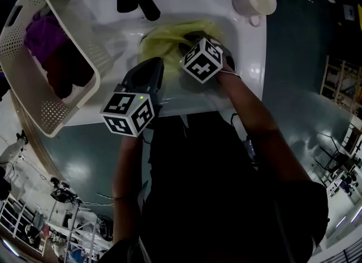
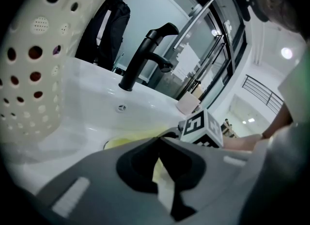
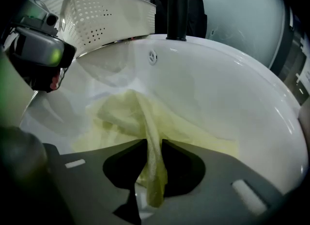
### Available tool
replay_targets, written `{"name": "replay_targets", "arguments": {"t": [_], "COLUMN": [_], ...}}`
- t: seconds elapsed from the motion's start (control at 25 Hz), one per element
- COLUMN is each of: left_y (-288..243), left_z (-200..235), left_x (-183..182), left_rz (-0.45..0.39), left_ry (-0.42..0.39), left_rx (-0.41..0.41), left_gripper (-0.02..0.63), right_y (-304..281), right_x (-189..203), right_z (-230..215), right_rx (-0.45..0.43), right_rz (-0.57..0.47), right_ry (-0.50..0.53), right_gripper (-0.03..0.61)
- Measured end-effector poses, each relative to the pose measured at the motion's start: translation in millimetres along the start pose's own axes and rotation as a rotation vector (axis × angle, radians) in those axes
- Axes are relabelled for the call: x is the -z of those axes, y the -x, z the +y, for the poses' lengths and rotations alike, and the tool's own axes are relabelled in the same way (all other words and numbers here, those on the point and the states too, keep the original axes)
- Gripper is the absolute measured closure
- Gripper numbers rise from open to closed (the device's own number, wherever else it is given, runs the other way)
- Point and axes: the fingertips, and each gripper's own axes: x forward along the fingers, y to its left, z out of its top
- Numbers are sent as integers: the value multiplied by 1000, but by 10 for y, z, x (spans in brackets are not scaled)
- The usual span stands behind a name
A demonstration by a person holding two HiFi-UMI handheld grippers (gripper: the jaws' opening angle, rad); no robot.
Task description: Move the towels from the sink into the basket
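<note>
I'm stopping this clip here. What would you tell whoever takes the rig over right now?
Right gripper: jaws pinching a fold of the yellow towel, which lies in the sink.
Left gripper: jaws together, empty, above the sink's near rim.
Done: purple towel and dark towel are in the basket.
Left: lift the yellow towel over into the basket.

The left forearm and right forearm reach up mid-frame in the head view. The left gripper tilts gently down, its jaws seemingly together and empty. The right gripper points steeply down and pinches a towel fold.
</note>
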Motion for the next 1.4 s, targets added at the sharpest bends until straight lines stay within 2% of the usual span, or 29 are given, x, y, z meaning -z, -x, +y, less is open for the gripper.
{"name": "replay_targets", "arguments": {"t": [0.08, 0.12, 0.4, 0.92, 1.4], "left_y": [5, 11, 91, 296, 575], "left_z": [-16, -24, -30, -103, -344], "left_x": [-1, -2, -26, -71, -151], "left_rz": [-4, -6, -20, -59, -108], "left_ry": [4, 4, -2, -5, -50], "left_rx": [6, 6, -5, 1, 33], "left_gripper": [606, 606, 606, 606, 604], "right_y": [-3, -3, 26, 474, 1065], "right_x": [14, 22, 46, -204, -366], "right_z": [1, 3, 49, 97, 131], "right_rx": [1, -5, -57, -20, 32], "right_rz": [9, 12, 27, -104, -196], "right_ry": [-15, -27, -74, -99, -123], "right_gripper": [554, 565, 572, 574, 574]}}
